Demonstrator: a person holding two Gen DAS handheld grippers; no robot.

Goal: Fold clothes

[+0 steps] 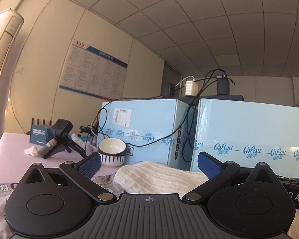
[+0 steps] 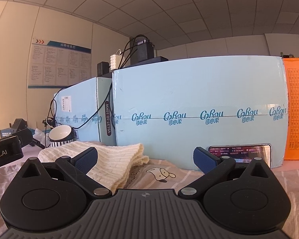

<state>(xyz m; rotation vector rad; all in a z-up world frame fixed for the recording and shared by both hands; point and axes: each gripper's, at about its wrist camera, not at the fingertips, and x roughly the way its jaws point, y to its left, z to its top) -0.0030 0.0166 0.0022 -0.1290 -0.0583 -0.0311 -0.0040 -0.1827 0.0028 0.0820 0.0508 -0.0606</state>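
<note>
Left wrist view is showing you your left gripper [image 1: 149, 164] hanging low over the bed with its blue-padded fingers [image 1: 90, 164] spread wide and gripping nothing. Between and just beyond them, a cream knitted garment [image 1: 161, 176] is lying in a soft heap on a printed cloth [image 1: 2, 197] with lettering and a pale pattern. Behind the knit, a striped bowl [image 1: 112, 152] is sitting on the pink bed sheet [image 1: 12, 149], and two light blue cartons [image 1: 249, 131] are standing side by side across the back. Black cables [image 1: 187, 123] are trailing down between the cartons from chargers on top. Further left, a black handheld device [image 1: 60, 139], a small dark box [image 1: 38, 134] and a crumpled tissue [image 1: 31, 151] are resting on the sheet. A wall notice board [image 1: 93, 72] is hanging behind.

From the right wrist view, your right gripper [image 2: 145, 159] is likewise standing fully open and empty, its left pad [image 2: 86, 159] sitting in front of the cream knit [image 2: 101, 159]. You are looking at the knit's folded edge, which is lying over the printed cloth [image 2: 163, 176], where a cartoon cow is showing. A phone [image 2: 241, 153] with a lit screen is leaning against the near carton [image 2: 199, 91], just behind your right pad [image 2: 206, 160]. An orange printed sheet [image 2: 297, 107] is standing at the carton's right end. Your other gripper's black body [image 2: 4, 153] is showing at the left edge.
</note>
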